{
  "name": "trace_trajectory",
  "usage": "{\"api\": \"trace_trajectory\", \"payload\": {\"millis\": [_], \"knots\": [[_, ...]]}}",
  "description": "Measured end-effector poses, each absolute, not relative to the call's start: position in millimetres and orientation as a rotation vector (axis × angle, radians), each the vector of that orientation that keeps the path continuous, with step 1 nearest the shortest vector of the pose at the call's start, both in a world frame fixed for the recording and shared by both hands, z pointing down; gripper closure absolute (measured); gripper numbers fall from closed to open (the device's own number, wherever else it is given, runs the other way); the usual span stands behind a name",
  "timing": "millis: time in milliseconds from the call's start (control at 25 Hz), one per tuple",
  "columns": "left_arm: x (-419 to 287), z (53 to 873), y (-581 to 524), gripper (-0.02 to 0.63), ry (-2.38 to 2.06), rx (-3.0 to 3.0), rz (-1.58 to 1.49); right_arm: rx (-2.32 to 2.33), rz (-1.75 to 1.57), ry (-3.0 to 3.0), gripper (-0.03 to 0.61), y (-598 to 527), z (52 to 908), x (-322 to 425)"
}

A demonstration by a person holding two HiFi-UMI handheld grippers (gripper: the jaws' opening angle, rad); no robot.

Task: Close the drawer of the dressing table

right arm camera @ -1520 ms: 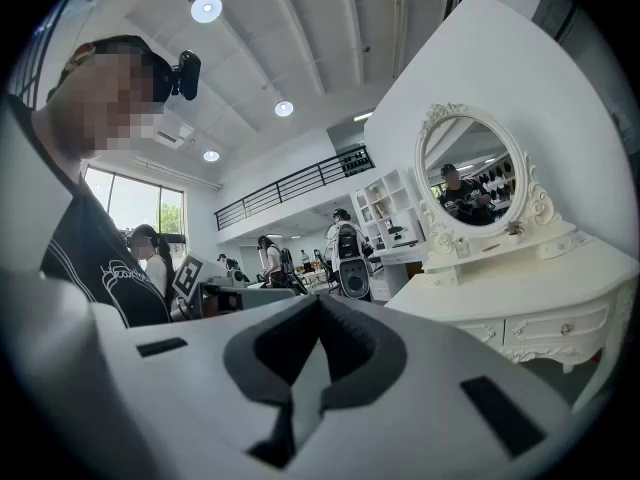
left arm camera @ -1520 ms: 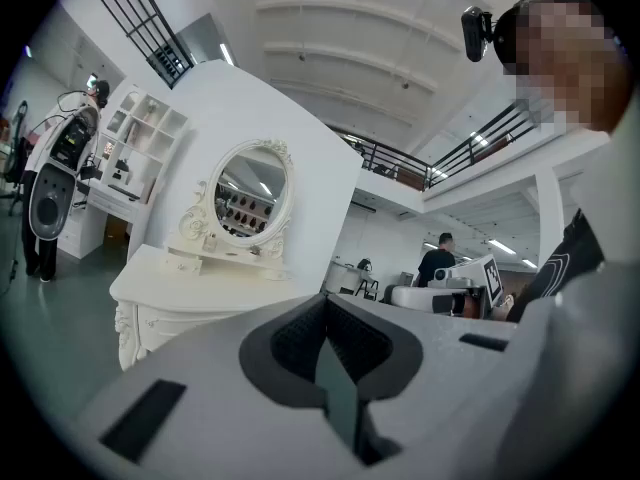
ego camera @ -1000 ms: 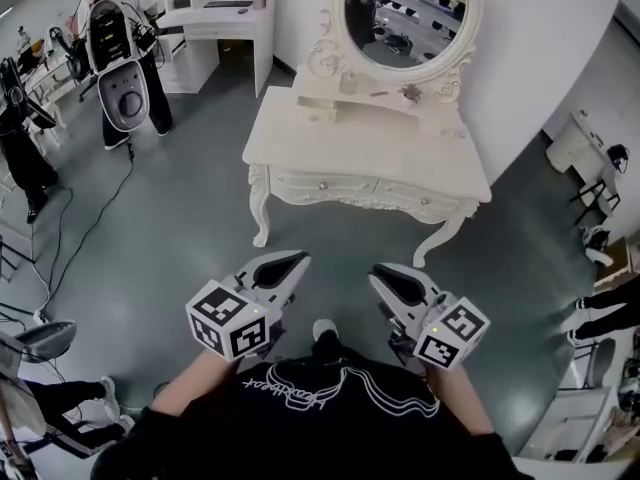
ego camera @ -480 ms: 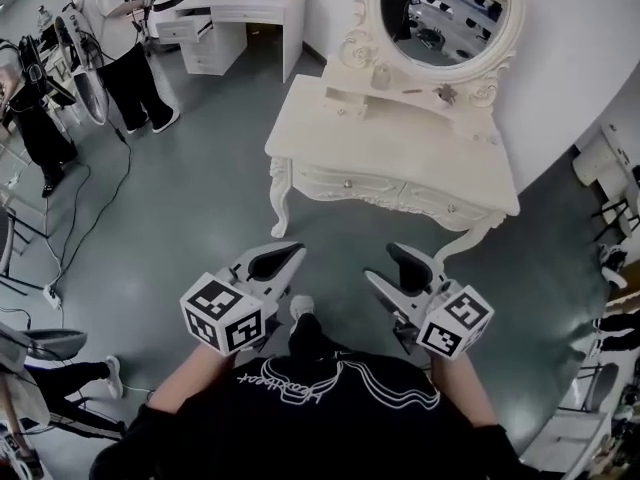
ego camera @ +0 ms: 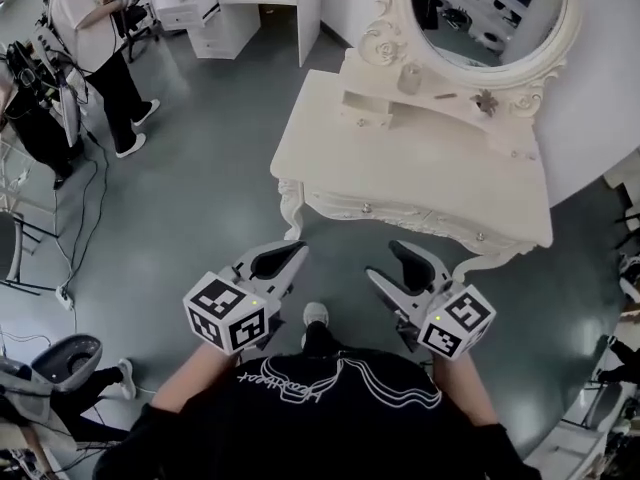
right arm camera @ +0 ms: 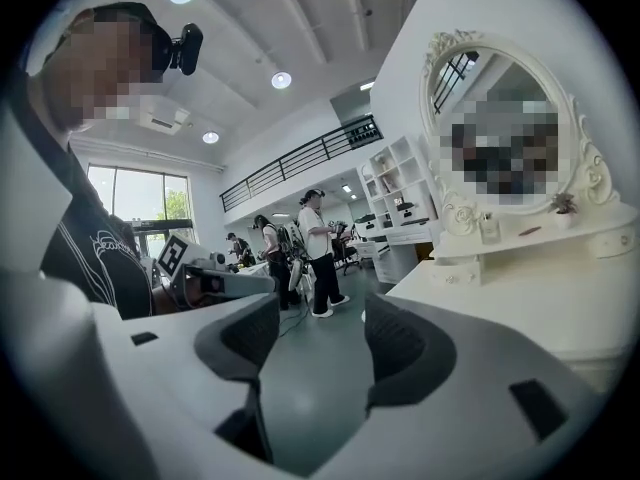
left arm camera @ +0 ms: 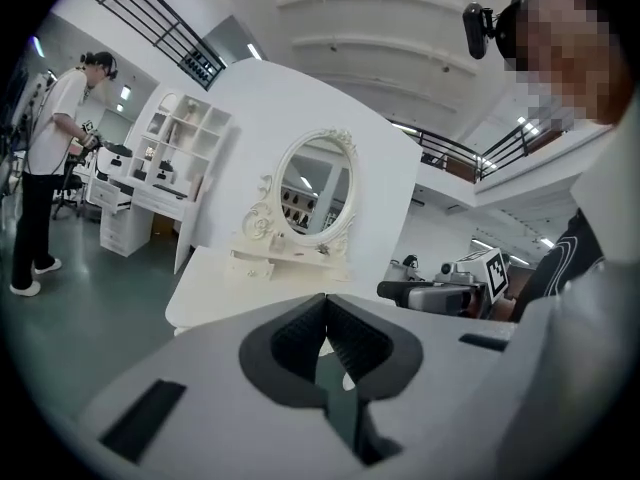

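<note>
The white dressing table (ego camera: 420, 173) with its oval mirror (ego camera: 487, 13) stands ahead at the upper right of the head view. A small drawer (ego camera: 364, 110) at the left of the mirror's base sticks out from its shelf. Two knobbed front drawers (ego camera: 366, 208) sit flush under the top. My left gripper (ego camera: 290, 253) is shut and empty, short of the table's front edge. My right gripper (ego camera: 393, 270) stands open and empty beside it. The left gripper view shows shut pads (left arm camera: 325, 303) and the table (left arm camera: 215, 288) beyond. In the right gripper view the gripper (right arm camera: 320, 333) is spread wide, the table (right arm camera: 520, 298) at right.
People (ego camera: 85, 38) stand with equipment at the upper left beside a white desk (ego camera: 235, 3). Cables (ego camera: 85, 228) trail over the grey floor and a stool (ego camera: 65, 363) sits at the lower left. The table's curved legs (ego camera: 292, 208) are near my shoe (ego camera: 315, 314).
The right gripper's jaws have opened from nearly shut. Both grippers and the camera have come closer to the dressing table, which now sits larger and further right.
</note>
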State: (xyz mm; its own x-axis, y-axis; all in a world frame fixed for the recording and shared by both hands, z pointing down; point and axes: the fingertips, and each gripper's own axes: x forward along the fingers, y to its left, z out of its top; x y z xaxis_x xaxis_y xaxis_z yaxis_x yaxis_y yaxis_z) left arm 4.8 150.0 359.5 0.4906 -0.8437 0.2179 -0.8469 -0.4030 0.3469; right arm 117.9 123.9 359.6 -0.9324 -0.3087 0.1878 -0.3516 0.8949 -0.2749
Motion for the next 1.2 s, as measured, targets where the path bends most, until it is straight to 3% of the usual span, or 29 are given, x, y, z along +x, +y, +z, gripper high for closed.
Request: {"api": "trace_trajectory", "payload": {"millis": [440, 1200], "knots": [[-36, 362, 15, 0.611, -1.454, 2.286, 0.044, 0.561, 0.531, -2.906, 0.319, -17, 371, 85], [-83, 407, -87, 0.611, -1.358, 2.26, 0.108, 0.779, 0.548, -2.764, 0.343, -112, 412, 54]]}}
